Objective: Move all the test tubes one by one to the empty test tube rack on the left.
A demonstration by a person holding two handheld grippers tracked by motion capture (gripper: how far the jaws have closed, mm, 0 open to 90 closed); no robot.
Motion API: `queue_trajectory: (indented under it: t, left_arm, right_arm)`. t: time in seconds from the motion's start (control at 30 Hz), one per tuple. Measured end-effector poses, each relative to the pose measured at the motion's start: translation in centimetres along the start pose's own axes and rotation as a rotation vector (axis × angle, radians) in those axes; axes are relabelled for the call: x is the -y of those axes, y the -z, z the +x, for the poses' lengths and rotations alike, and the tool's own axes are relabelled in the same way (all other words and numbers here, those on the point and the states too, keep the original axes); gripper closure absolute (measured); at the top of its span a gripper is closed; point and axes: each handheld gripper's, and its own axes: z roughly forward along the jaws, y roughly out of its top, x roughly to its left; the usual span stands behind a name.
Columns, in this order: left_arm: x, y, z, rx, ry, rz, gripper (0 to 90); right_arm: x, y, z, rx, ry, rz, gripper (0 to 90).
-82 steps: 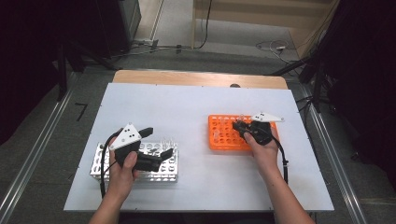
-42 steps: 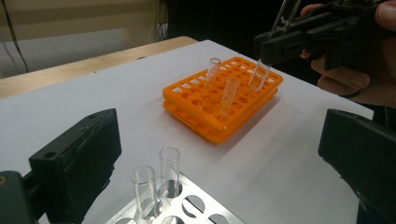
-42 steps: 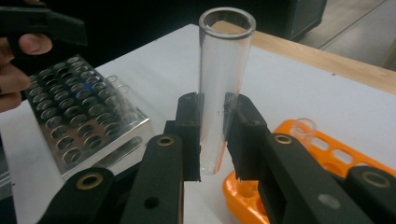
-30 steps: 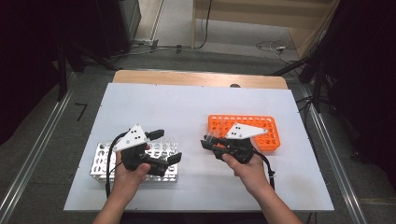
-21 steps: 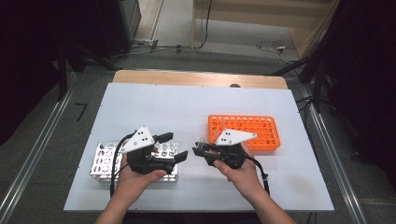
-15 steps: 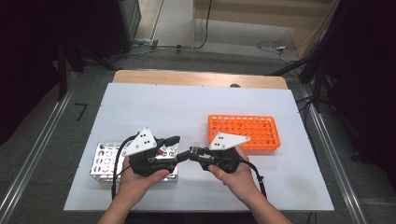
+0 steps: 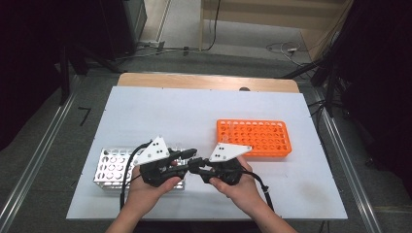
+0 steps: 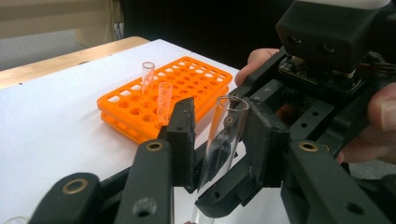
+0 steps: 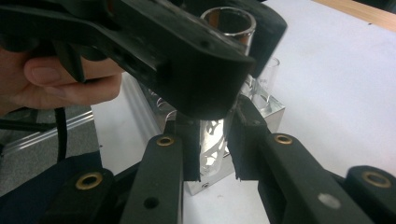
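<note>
Looks like a mid-air handoff of a clear glass test tube point(image 8: 223, 140). It sits between the two grippers, just above the tabletop point(image 7: 204, 111) near the 6 o'clock edge, between the metal rack point(image 7: 111, 166) at about 8 o'clock and the orange rack point(image 7: 255, 138) toward 3 o'clock.

In the left gripper view, the left gripper point(image 8: 215, 140) has its jaws narrowed around the tube's upper part, though I can't tell if the pads are actually touching the glass. In the right gripper view, the right gripper point(image 9: 212, 142) is pinching the tube lower down, jaws closed on it.

Two more tubes point(image 8: 155, 91) stand in the orange rack.

Handling-wise, I'd guess it's light, stiff, slick and breakable. Best grabbed mid-barrel with gentle squeeze, away from the open rim, and one side shouldn't let go until the other is snug.
</note>
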Motion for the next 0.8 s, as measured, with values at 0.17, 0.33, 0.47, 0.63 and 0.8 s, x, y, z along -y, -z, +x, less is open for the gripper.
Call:
queue_trajectory:
  t: [0.17, 0.33, 0.47, 0.63, 0.8]
  left_arm:
    - [0.0, -0.1, -0.11, 0.004, -0.005, 0.006, 72.9]
    - [0.0, -0.06, -0.06, -0.01, -0.009, 0.007, 74.4]
    - [0.0, 0.0, 0.0, -0.017, -0.006, 0.003, 75.6]
    - [0.0, 0.03, 0.02, -0.024, -0.006, 0.002, 75.8]
    - [-0.09, 0.37, 0.32, -0.044, -0.002, -0.003, 75.8]
  right_arm:
    - [-0.01, -0.06, 0.09, -0.003, -0.005, 0.004, 72.9]
    - [0.02, -0.09, 0.07, -0.005, -0.009, 0.004, 72.8]
    - [0.01, -0.12, 0.03, -0.009, -0.014, 0.0, 72.5]
    - [0.01, -0.16, -0.06, -0.033, -0.027, 0.003, 66.8]
    - [0.06, 0.0, -0.05, -0.08, -0.018, 0.0, 42.0]
